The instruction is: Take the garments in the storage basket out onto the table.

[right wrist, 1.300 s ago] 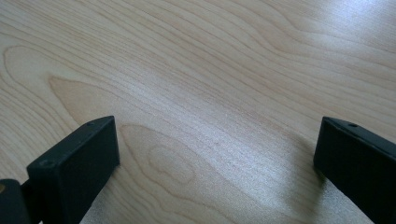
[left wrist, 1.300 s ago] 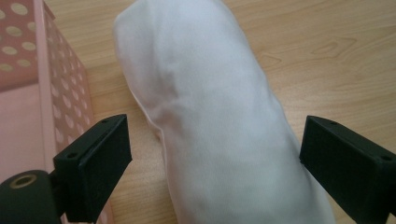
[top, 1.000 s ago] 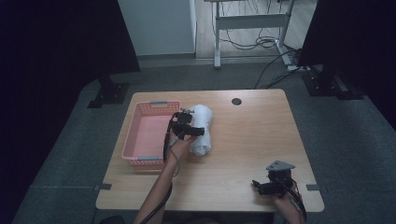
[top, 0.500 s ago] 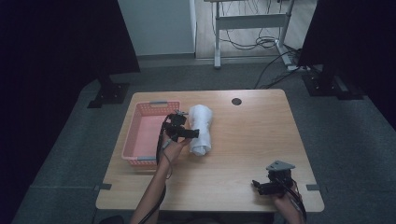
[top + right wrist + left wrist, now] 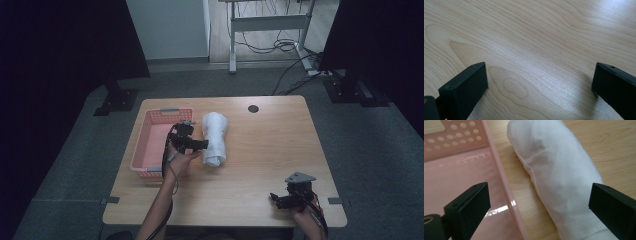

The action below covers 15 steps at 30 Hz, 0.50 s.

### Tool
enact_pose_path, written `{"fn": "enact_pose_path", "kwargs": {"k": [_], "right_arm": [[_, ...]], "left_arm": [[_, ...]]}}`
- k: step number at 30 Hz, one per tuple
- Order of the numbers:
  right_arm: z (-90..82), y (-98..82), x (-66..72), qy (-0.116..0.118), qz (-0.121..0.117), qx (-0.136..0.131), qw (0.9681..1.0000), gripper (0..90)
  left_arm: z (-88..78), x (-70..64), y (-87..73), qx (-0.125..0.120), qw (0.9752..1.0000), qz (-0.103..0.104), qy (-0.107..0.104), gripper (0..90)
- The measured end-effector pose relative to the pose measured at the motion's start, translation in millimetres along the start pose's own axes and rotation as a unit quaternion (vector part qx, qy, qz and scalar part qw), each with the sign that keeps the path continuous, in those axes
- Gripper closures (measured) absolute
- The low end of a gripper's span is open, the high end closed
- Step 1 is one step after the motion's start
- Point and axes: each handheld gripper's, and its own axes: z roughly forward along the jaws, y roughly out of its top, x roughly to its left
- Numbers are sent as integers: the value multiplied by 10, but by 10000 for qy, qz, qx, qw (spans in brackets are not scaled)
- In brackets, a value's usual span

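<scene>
Dark walls stand around our wooden table (image 5: 260,150), where a rolled white towel (image 5: 214,137) lies just beside a pink basket (image 5: 150,145). Our left gripper (image 5: 200,145) has just been opening its jaws; they stand wide apart, holding nothing, one over the basket, one at the towel. Our right gripper (image 5: 276,199) rests near the table's front edge, jaws wide apart over bare wood.

The left gripper (image 5: 192,144) is held just beside the rolled white towel (image 5: 214,138), with the pink basket (image 5: 150,145) on its other side; its jaws have just been opening.
</scene>
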Motion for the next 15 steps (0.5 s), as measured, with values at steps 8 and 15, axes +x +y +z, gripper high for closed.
{"fn": "enact_pose_path", "kwargs": {"k": [8, 15], "right_arm": [[1, 0, 0, 2, -1, -5, 10000, 0], [1, 0, -2, -6, -2, -6, 10000, 0]], "left_arm": [[-92, 70, -45, -93, 10000, -13, -30, 49], [-158, 135, -92, -104, 9999, -8, -30, 47]]}}
